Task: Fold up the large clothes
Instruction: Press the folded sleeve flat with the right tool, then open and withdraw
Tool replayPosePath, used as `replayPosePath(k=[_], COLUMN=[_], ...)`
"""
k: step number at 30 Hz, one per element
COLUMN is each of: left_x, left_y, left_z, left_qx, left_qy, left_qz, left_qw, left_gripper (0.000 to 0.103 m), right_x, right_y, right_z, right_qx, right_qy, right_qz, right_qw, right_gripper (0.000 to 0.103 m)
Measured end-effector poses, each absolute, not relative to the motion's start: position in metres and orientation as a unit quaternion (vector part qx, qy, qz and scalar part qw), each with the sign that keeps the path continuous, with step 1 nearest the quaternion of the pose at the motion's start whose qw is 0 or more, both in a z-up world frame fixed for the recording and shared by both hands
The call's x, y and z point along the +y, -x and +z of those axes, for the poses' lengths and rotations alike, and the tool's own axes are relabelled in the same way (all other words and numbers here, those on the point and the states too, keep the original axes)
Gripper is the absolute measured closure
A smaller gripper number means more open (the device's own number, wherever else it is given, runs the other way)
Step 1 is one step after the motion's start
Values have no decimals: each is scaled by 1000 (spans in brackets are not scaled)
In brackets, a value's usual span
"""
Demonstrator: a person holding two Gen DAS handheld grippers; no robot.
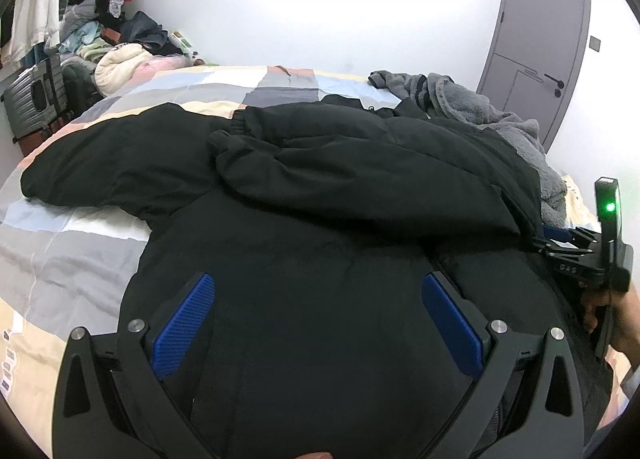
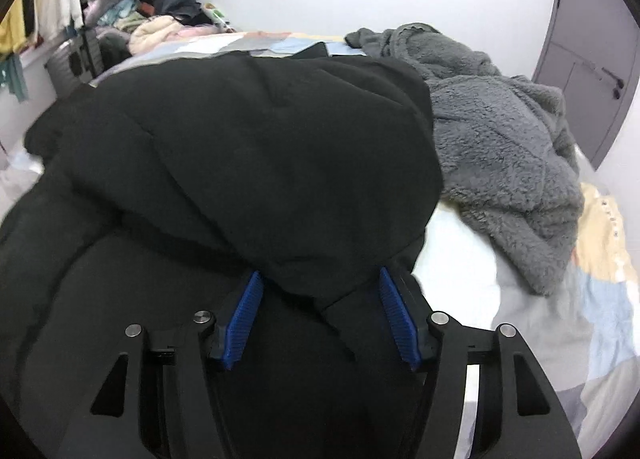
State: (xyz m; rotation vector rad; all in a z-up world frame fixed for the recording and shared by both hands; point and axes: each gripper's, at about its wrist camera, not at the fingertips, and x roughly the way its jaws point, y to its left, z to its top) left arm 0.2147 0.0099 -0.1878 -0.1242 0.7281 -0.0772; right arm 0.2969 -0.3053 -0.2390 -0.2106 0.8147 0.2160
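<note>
A large black padded jacket (image 1: 304, 187) lies spread on the bed, one sleeve (image 1: 360, 175) folded across its body, the other reaching left. My left gripper (image 1: 316, 291) is open just above the jacket's lower body, holding nothing. My right gripper (image 2: 318, 279) is open, its blue pads on either side of a fold of the black jacket (image 2: 256, 147) that bulges over them. The right gripper also shows at the right edge of the left wrist view (image 1: 560, 239), at the jacket's side.
The bed has a patchwork quilt (image 1: 80, 235). A grey fleece garment (image 2: 504, 139) lies heaped to the right of the jacket. A clothes pile (image 1: 120, 51) and a suitcase (image 1: 36, 99) stand at the far left. A grey door (image 1: 540, 43) is at the right.
</note>
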Motion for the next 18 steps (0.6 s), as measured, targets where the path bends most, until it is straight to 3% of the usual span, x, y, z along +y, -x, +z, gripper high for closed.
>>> replayPosePath(k=[3, 5, 18], left_x=[7, 8, 5], left_y=[-214, -214, -211], left_z=[-187, -187, -187], left_qx=[355, 356, 363], left_qy=[58, 60, 58], left_qz=[-39, -41, -46], left_qw=[932, 932, 929], left_gripper=[0, 0, 0], right_x=[-309, -311, -350], right_y=[-302, -307, -324], right_z=[-234, -229, -224], right_qx=[374, 358, 371], right_qy=[90, 86, -13], right_qz=[91, 77, 39], right_qw=[918, 927, 928], right_gripper=[66, 69, 70])
